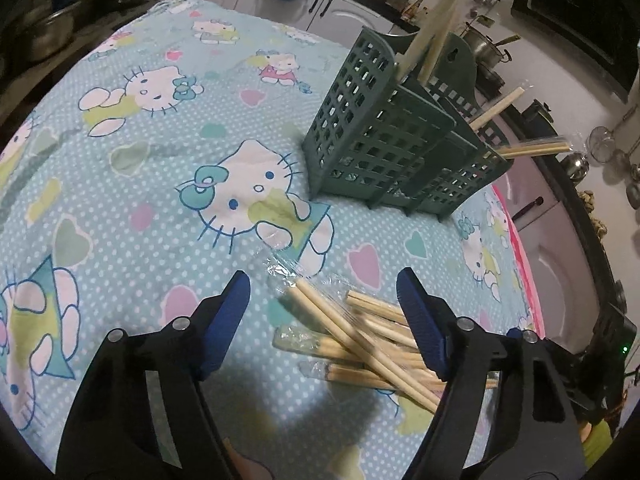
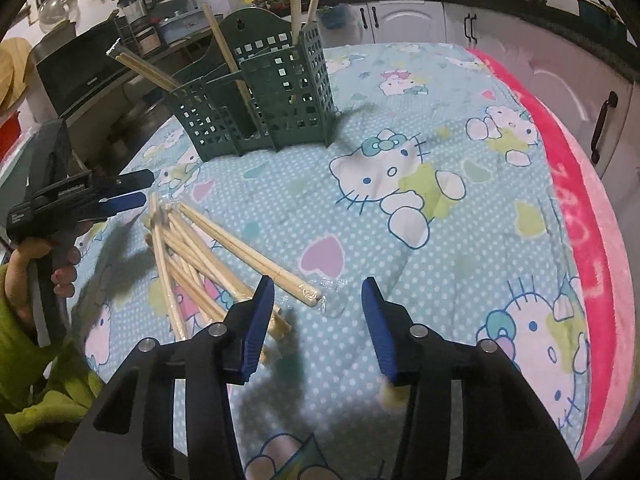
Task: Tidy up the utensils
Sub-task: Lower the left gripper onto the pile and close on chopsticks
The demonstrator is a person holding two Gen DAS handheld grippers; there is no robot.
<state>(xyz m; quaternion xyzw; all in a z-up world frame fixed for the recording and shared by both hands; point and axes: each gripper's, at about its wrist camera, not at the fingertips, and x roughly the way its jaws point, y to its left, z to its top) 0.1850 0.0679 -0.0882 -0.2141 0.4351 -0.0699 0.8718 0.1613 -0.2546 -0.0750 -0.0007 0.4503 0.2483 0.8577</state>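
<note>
A heap of wooden chopsticks (image 1: 360, 340), some in clear wrappers, lies on the Hello Kitty cloth (image 1: 160, 160). My left gripper (image 1: 322, 276) hangs open over it, and its right finger covers part of the heap. In the right wrist view the same chopsticks (image 2: 192, 252) fan out at the left, with the left gripper (image 2: 138, 189) just above their far ends. My right gripper (image 2: 318, 282) is open, and the wrapped tip of one pair lies between its jaws without touching the pads. The green slotted holder (image 1: 380, 140) (image 2: 272, 96) stands behind with a few chopsticks (image 2: 296, 0) upright in it.
A pink blanket (image 2: 580, 220) borders the cloth on the right. White kitchen cabinets (image 2: 520, 20) and a counter crowded with pots ring the table. A hand (image 2: 40, 256) with a green sleeve grips the left tool's handle at the left edge.
</note>
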